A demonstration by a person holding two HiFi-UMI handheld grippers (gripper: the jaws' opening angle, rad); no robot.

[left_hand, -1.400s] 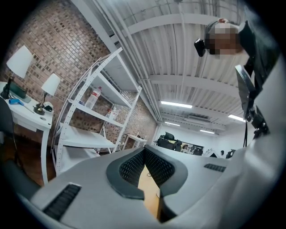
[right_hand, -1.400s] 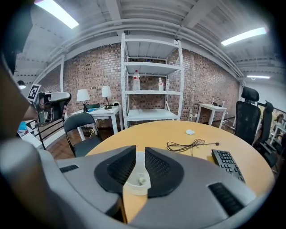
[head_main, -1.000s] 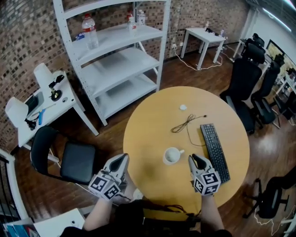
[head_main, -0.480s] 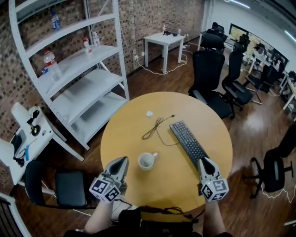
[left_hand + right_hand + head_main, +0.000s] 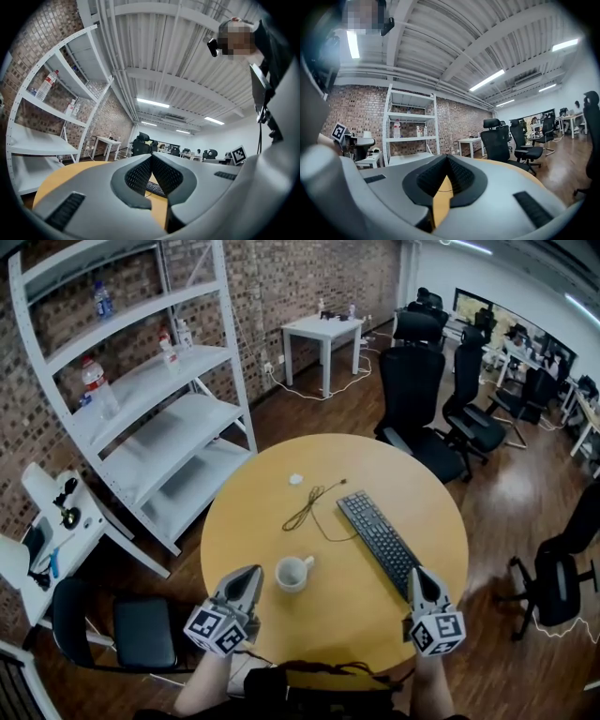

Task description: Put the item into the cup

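Rightward and away from the white cup (image 5: 292, 573) is where the right gripper (image 5: 419, 574) now sits compared with a second ago. It hangs over the near right edge of the round wooden table (image 5: 347, 610), just by the near end of the black keyboard (image 5: 380, 542). Its jaws are closing, the tips all but together, with nothing between them. The left gripper (image 5: 249, 573) hovers at the table's near left edge, close to the cup, its jaws shut and empty.

The cup stands upright between the two grippers, a little ahead of them, with its handle pointing toward the keyboard. Beyond it a thin black cable (image 5: 314, 504) lies looped on the tabletop. Farther still, near the far edge, rests the small white item (image 5: 296, 478), well apart from the cup. Past the table stand a white shelf unit (image 5: 141, 418) at the left and black office chairs (image 5: 412, 390) at the right.
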